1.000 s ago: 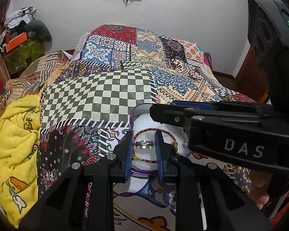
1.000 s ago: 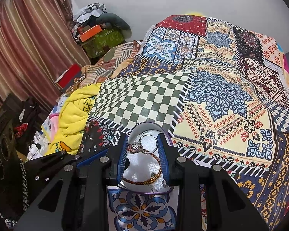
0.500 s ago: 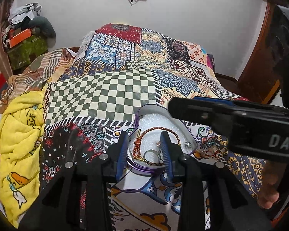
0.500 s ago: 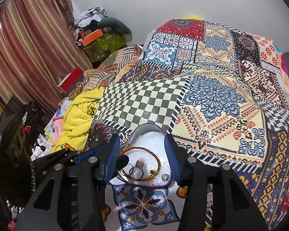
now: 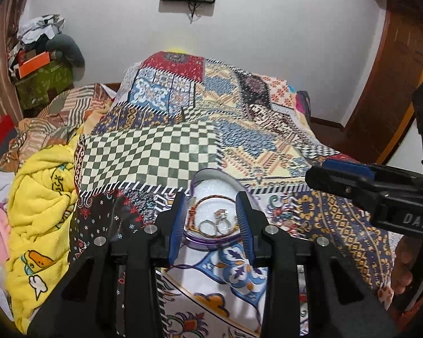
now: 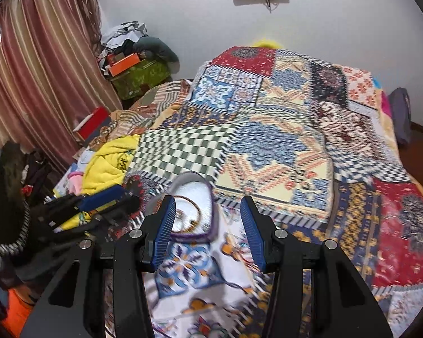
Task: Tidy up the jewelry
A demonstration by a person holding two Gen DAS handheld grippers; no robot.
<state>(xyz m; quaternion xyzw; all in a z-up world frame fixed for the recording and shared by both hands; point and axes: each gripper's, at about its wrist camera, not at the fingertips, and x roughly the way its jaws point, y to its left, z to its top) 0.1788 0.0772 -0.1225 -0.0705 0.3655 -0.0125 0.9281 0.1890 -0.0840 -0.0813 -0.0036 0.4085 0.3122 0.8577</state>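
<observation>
A heart-shaped purple tray (image 5: pixel 208 240) with a white lining lies on the patterned bedspread. In it lie a red-and-gold braided bangle (image 5: pixel 208 197), two silver rings (image 5: pixel 214 226) and a ring with a stone (image 5: pixel 222 213). My left gripper (image 5: pixel 211 225) is open and empty, raised just in front of the tray. My right gripper (image 6: pixel 208 225) is open and empty, held above the bed to the tray's right; the tray (image 6: pixel 208 232) and bangle (image 6: pixel 193 202) show blurred there. The right gripper's body (image 5: pixel 380 194) also crosses the left wrist view.
A yellow blanket (image 5: pixel 39 205) is bunched at the bed's left edge. Boxes and clothes (image 5: pixel 39 64) are piled in the far left corner by a curtain (image 6: pixel 28 79). A wooden door (image 5: pixel 392 90) stands at right. The bedspread (image 5: pixel 239 129) stretches flat beyond the tray.
My left gripper let a silver ring go into the tray, opened and drew back. My right gripper opened wider and drew back to the right of the tray.
</observation>
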